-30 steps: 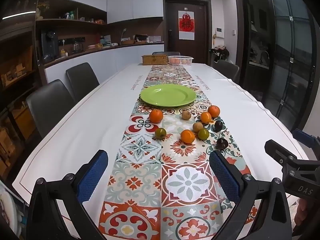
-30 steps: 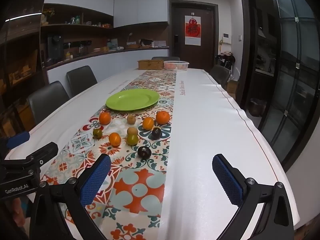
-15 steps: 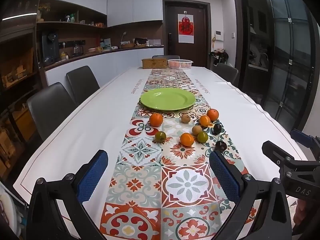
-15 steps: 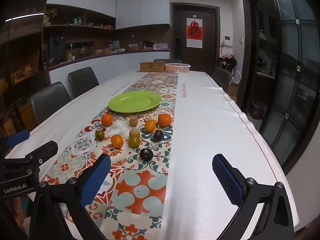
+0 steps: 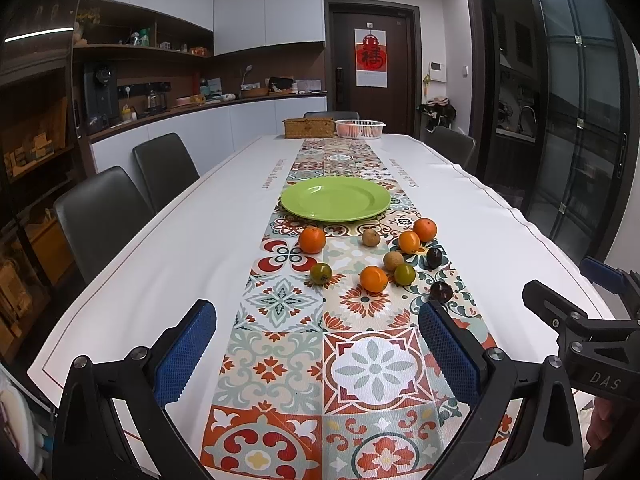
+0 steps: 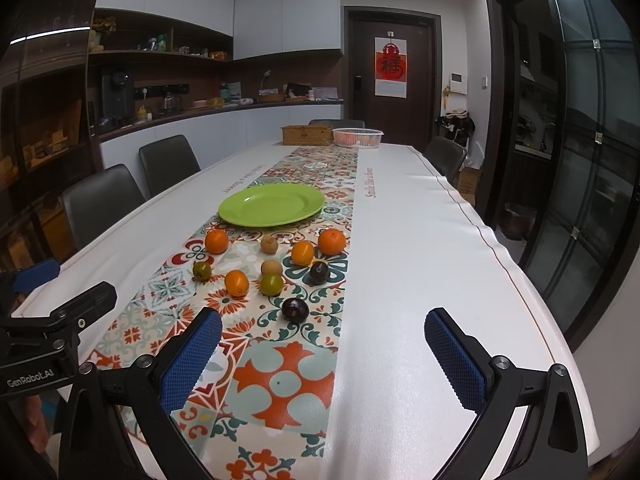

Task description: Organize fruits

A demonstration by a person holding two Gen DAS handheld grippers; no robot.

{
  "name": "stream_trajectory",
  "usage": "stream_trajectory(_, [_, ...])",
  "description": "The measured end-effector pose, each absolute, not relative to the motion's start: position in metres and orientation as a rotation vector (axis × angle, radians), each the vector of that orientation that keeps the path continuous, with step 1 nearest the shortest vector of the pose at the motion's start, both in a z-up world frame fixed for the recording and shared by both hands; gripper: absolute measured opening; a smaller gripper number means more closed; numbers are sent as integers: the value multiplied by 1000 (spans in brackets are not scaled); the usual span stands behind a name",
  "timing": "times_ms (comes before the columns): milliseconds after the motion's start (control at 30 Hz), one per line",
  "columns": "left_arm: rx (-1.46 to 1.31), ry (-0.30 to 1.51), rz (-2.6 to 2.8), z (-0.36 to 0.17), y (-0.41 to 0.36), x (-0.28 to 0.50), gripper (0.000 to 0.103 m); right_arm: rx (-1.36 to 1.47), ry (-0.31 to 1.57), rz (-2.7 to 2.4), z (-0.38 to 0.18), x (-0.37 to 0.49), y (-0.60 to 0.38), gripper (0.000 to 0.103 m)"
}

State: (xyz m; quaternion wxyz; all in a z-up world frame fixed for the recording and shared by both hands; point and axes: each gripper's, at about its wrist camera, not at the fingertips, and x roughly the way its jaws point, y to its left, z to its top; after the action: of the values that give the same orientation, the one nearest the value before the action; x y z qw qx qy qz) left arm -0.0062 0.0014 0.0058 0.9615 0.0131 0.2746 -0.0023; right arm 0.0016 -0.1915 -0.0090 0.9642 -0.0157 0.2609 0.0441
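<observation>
Hovering over the near end of the table (image 5: 120,288), the left gripper (image 5: 318,346) has its blue-padded jaws spread wide with nothing between them. The right gripper (image 6: 324,354) hangs beside it over the same end, jaws likewise apart and empty. Both point along the patterned runner (image 5: 280,360) that covers the table's centre line.

Past the grippers, the fruits lie loose on the runner:
- a dark plum (image 6: 295,309) nearest;
- an orange fruit (image 6: 236,283), a green fruit (image 6: 272,283) and a second dark plum (image 6: 319,272) behind it;
- a small green fruit (image 5: 321,273) toward the left edge of the runner;
- two brown fruits and three more orange fruits farther back.

Beyond the fruits, an empty green plate (image 5: 335,198) rests on the runner. A woven box (image 5: 308,127) and a white basket (image 5: 359,128) stand at the far end.
</observation>
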Motion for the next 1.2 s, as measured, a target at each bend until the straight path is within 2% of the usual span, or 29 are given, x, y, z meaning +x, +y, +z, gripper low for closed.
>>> stream_trajectory(1200, [28, 545, -5, 11, 4, -11, 103, -34, 521, 90, -9, 0, -190, 102])
